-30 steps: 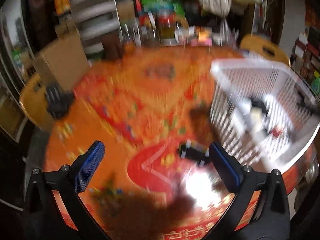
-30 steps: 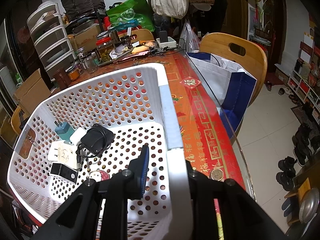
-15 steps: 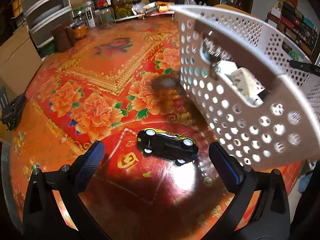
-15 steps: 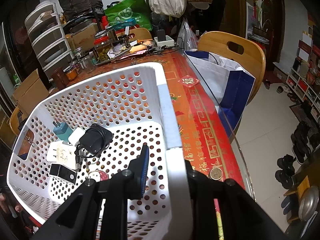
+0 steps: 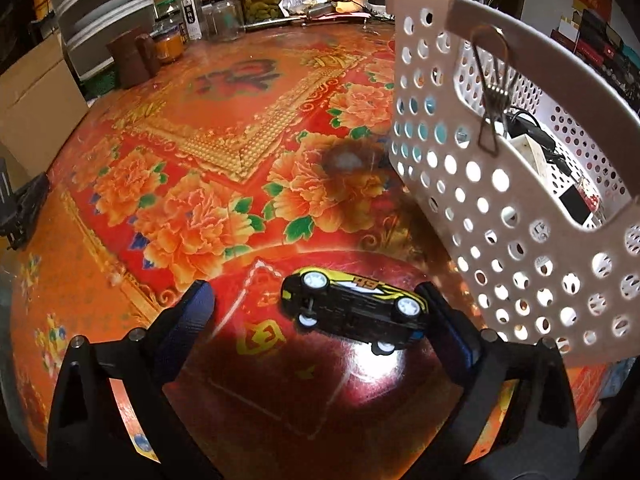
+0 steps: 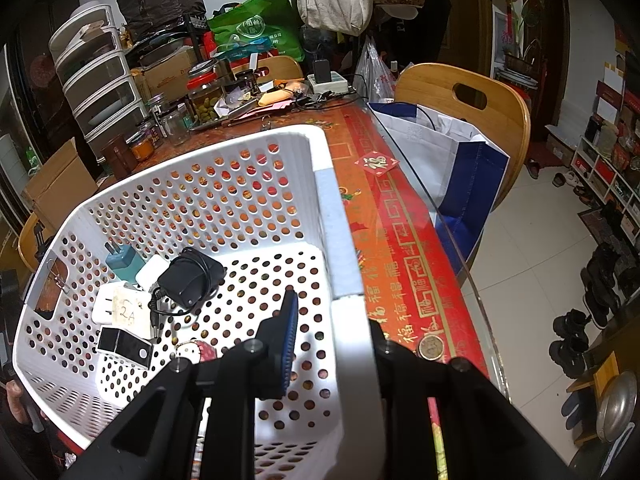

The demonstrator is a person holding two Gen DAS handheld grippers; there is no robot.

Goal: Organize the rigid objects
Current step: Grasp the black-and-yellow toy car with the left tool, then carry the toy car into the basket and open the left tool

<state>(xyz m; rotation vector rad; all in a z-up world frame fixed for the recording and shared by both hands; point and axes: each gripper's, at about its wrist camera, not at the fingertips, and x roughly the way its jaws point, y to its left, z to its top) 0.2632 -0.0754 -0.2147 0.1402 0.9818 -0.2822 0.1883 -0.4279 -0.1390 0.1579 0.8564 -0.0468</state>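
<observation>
The left gripper stood wide open low in the frame, its blue-padded fingers flanking a black and yellow toy car that lay on the red floral tablecloth; the car's rear was near or touching the right-hand pad. The right gripper was clamped on the near wall of the white perforated basket. At the basket's lower left lay chargers and a black adapter.

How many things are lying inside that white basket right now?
6, all at one end of the basket: teal plug, white adapter, black adapter, labelled white charger, black-and-white block, small red-and-white piece. More may be hidden.
</observation>
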